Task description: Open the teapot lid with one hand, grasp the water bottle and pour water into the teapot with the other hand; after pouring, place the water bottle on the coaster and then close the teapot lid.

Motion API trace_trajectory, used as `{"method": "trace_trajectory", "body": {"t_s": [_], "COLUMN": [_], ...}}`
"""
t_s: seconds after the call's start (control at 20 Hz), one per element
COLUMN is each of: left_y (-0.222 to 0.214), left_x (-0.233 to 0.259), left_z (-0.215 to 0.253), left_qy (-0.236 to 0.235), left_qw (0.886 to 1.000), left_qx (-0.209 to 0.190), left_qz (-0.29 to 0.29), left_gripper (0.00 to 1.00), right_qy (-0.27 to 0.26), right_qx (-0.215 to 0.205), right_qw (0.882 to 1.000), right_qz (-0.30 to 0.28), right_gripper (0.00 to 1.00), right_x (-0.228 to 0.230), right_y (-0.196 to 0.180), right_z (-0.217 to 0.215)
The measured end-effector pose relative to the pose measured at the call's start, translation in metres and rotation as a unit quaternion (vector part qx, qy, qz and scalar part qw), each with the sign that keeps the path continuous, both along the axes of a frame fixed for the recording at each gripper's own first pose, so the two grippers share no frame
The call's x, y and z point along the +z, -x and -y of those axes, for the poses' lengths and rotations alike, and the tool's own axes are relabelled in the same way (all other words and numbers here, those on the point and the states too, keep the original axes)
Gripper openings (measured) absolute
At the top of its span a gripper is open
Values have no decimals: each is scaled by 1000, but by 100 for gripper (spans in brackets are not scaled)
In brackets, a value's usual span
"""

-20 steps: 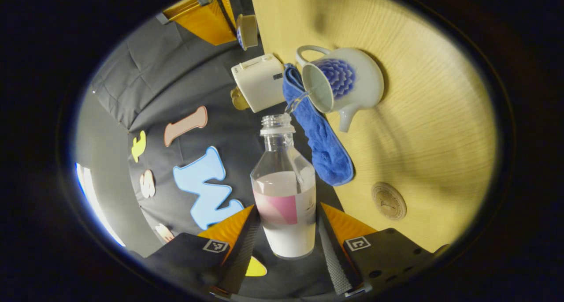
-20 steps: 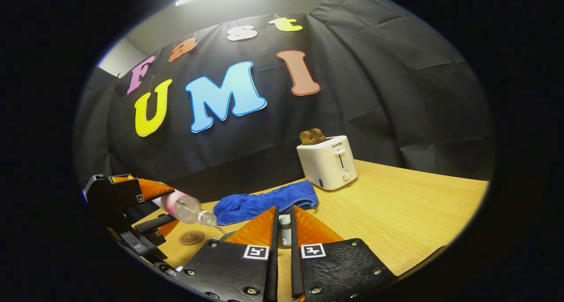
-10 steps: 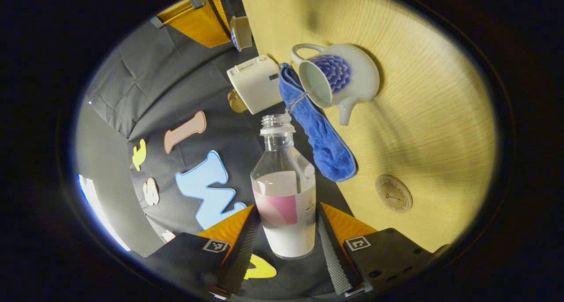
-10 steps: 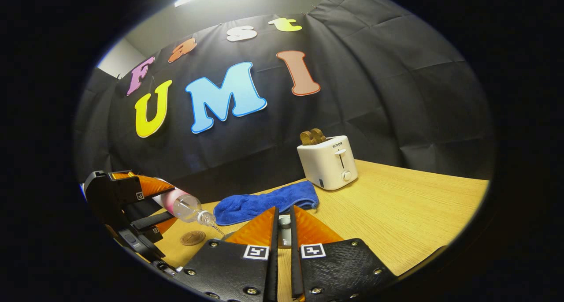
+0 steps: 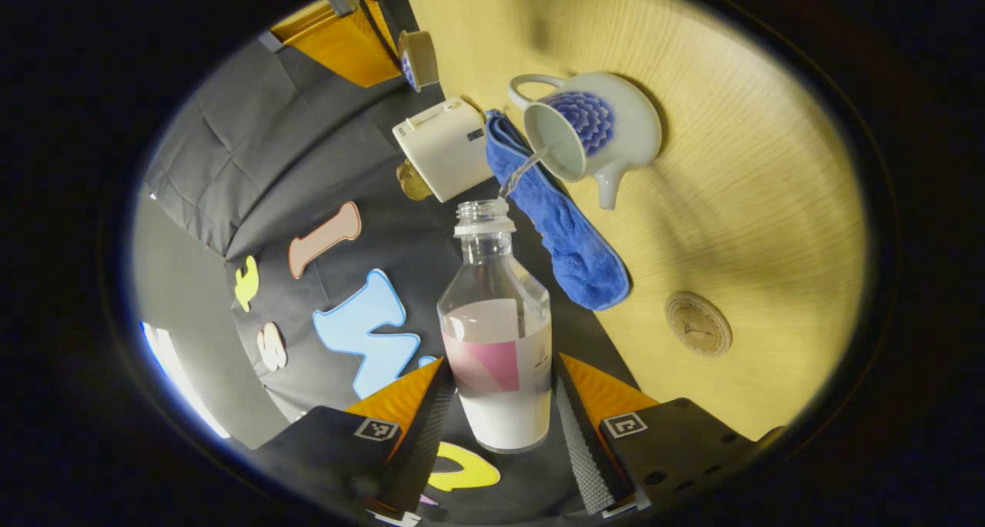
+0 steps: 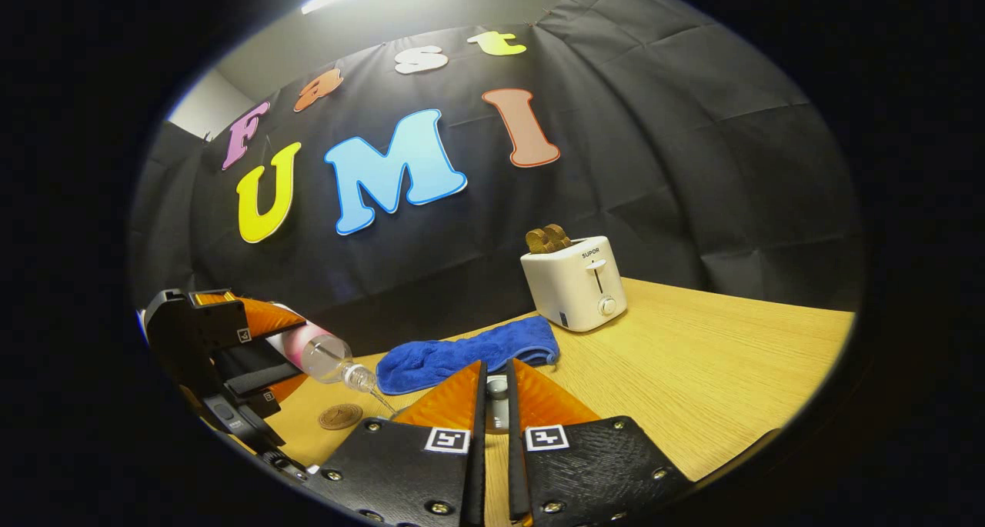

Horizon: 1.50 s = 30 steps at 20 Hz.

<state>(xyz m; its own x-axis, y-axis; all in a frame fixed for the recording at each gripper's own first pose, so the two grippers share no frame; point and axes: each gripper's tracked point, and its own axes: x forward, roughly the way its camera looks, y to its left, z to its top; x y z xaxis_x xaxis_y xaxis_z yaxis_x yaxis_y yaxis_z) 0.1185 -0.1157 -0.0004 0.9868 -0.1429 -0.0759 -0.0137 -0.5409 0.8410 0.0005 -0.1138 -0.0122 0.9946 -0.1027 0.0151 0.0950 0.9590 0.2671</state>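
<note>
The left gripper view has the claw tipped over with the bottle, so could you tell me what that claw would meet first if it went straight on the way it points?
Probably the blue towel, just past the water bottle mouth, with the open teapot beside it; depth is unclear.

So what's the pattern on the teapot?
A blue flower on the white teapot, clearest in the left gripper view.

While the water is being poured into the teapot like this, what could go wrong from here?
1. The thin stream leaves the water bottle and enters right at the rim of the teapot; a small wobble might spill water onto the blue towel or the table.
2. The right gripper holds the lid in the air by its small knob; it might slip.
3. The left gripper carries the bottle tilted; it might slide.
</note>
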Motion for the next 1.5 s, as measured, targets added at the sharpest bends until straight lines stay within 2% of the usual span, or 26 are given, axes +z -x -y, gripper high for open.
{"method": "trace_trajectory", "body": {"t_s": [0.95,1.5], "left_y": [-7,-10], "left_x": [23,19], "left_z": [8,22], "left_qy": [-58,-95], "left_qw": [998,995], "left_qx": [-3,-9], "left_qz": [13,9], "left_gripper": [88,89], "right_qy": [-12,-22], "right_qx": [12,20], "right_qw": [1000,1000], "right_qz": [5,6], "right_gripper": [12,12], "right_x": [3,4], "right_y": [2,2], "right_z": [-5,-6]}}
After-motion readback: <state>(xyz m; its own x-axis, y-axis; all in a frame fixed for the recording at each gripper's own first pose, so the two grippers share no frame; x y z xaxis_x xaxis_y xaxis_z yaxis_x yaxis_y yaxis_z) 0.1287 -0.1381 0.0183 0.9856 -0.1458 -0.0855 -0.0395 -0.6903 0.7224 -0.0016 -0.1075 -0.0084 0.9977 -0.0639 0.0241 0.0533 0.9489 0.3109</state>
